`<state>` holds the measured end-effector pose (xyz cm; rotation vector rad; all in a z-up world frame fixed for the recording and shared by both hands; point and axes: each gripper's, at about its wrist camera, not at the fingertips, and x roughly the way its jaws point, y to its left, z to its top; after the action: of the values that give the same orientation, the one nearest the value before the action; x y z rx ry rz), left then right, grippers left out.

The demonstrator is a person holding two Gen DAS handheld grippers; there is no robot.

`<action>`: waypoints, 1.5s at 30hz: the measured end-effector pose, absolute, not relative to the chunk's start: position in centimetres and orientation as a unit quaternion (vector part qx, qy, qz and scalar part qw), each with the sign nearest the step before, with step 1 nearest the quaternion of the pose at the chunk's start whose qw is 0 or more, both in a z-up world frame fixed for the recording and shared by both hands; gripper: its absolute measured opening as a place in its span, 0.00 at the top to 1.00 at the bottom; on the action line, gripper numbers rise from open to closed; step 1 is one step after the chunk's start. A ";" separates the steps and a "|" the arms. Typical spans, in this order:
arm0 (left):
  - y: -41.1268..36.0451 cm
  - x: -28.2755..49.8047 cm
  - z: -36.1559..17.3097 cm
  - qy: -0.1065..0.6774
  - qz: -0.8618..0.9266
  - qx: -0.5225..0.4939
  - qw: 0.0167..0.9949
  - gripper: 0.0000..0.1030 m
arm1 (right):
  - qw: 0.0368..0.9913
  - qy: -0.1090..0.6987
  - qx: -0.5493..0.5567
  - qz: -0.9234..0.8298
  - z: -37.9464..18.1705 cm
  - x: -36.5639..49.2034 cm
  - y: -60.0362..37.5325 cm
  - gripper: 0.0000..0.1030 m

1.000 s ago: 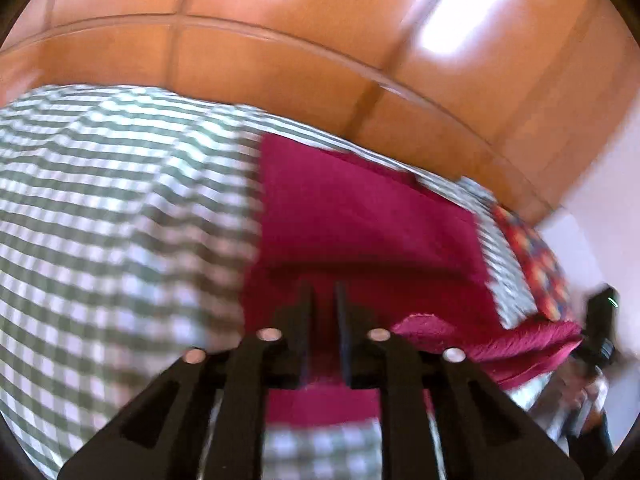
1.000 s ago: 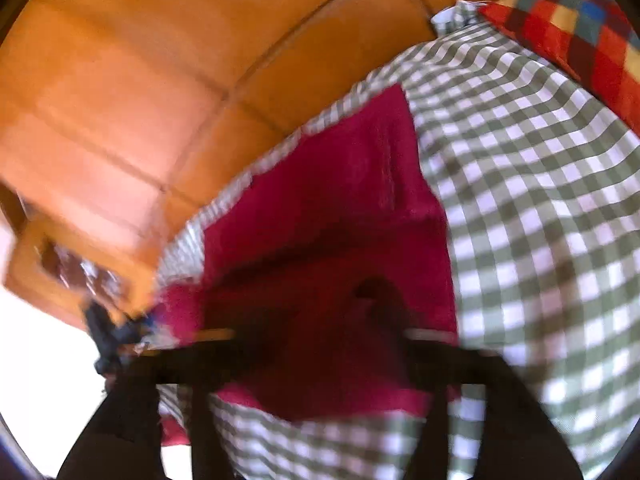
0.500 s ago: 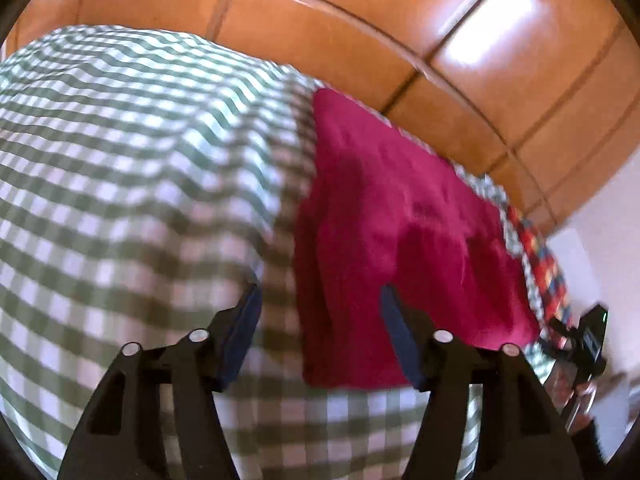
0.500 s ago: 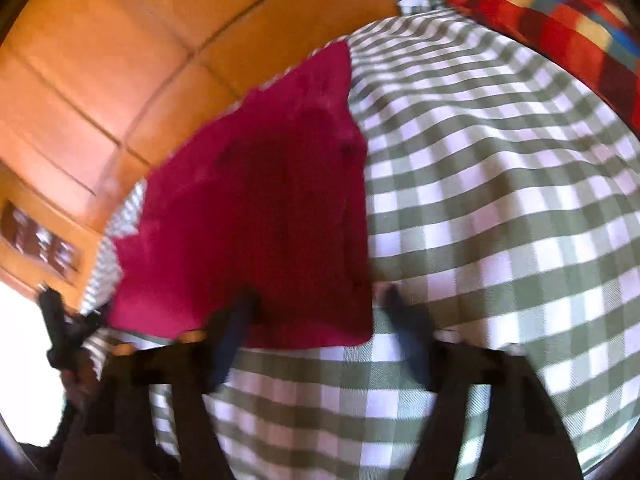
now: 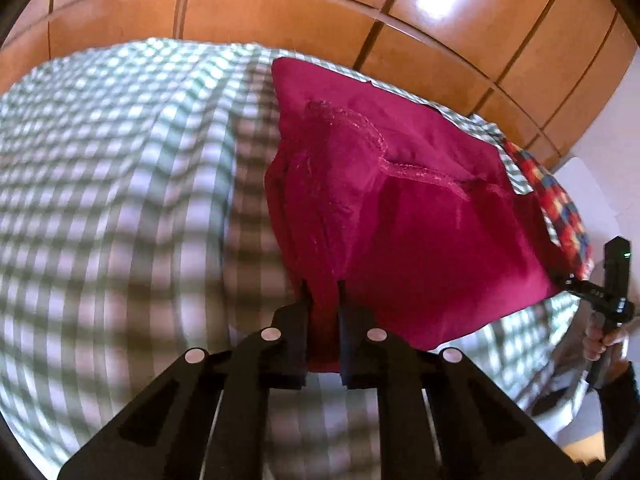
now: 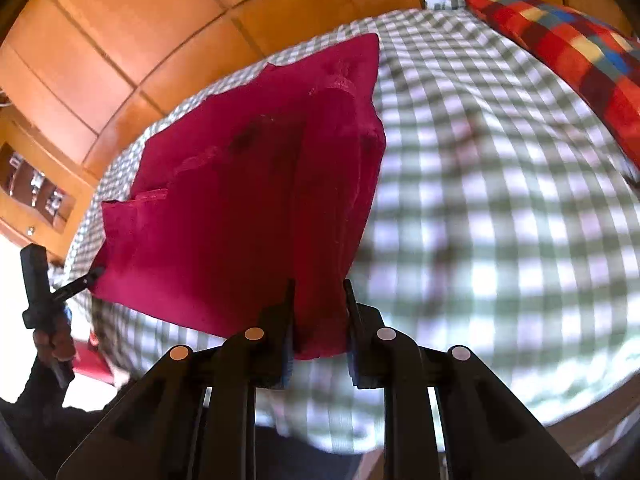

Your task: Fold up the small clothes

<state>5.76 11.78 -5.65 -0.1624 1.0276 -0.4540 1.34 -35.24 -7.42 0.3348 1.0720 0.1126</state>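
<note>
- My left gripper [image 5: 323,292] and right gripper [image 6: 319,292] each pinch a near corner of the red garment [image 5: 400,216].
- It stretches straight ahead over the bed [image 5: 120,200], so I'd fold forward.

Spread on the bed [image 5: 120,200] at frame centre in both wrist views: garment [image 5: 400,220], near corners gathered between the jaws of left gripper [image 5: 323,292] and right gripper [image 6: 319,292] at lower centre. Behind the bed, across the top: wardrobe panels [image 5: 280,12]. At upper right of the right view, on the bed: pillow [image 6: 568,52].
</note>
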 end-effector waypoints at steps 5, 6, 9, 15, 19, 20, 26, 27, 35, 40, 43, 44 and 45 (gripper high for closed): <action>12.4 1.0 -5.9 0.500 -0.233 -0.075 0.831 0.88 | 0.843 0.508 0.169 0.052 -6.5 -0.5 -36.1 0.65; 12.6 0.6 -5.9 0.499 -0.232 -0.077 0.831 0.86 | 0.847 0.500 0.175 0.045 -6.2 -0.3 -36.5 0.58; 14.0 0.8 -5.2 0.478 -0.223 -0.097 0.844 0.71 | 0.869 0.462 0.175 0.021 -4.9 1.2 -37.4 0.42; 14.1 5.4 -4.5 0.447 -0.211 -0.097 0.864 0.63 | 0.872 0.464 0.160 0.008 -6.2 7.2 -36.9 0.43; 12.1 8.2 -4.9 0.444 -0.221 -0.085 0.864 0.65 | 0.869 0.477 0.135 0.010 -7.0 9.0 -35.7 0.83; 11.6 8.5 -5.0 0.444 -0.221 -0.083 0.864 0.72 | 0.872 0.474 0.124 0.009 -6.7 8.7 -35.4 0.91; 11.2 7.0 -3.7 0.416 -0.232 -0.065 0.877 0.94 | 0.893 0.442 0.082 0.005 -2.9 5.5 -34.2 0.93; 11.6 6.6 -3.2 0.411 -0.233 -0.070 0.879 0.94 | 0.897 0.435 0.082 0.006 -2.2 5.2 -34.2 0.93; 13.2 6.3 2.4 0.337 -0.246 -0.100 0.903 0.95 | 0.922 0.376 0.089 -0.005 1.3 9.9 -34.4 0.93; 11.5 11.8 3.8 0.323 -0.220 -0.087 0.916 0.95 | 0.917 0.382 0.111 -0.038 0.3 15.8 -35.8 0.93; 9.9 16.1 3.0 0.341 -0.186 -0.071 0.919 0.95 | 0.910 0.395 0.110 -0.059 -1.1 19.1 -36.3 0.93; 9.6 17.2 2.6 0.347 -0.178 -0.070 0.918 0.95 | 0.908 0.400 0.108 -0.065 -1.7 20.0 -36.3 0.93; 9.3 18.3 2.1 0.355 -0.168 -0.070 0.917 0.95 | 0.906 0.405 0.106 -0.069 -2.1 20.5 -36.3 0.93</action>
<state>18.34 9.26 2.14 -0.1440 0.7304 -0.3461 20.52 -36.29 -2.13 0.2199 0.8363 -0.1417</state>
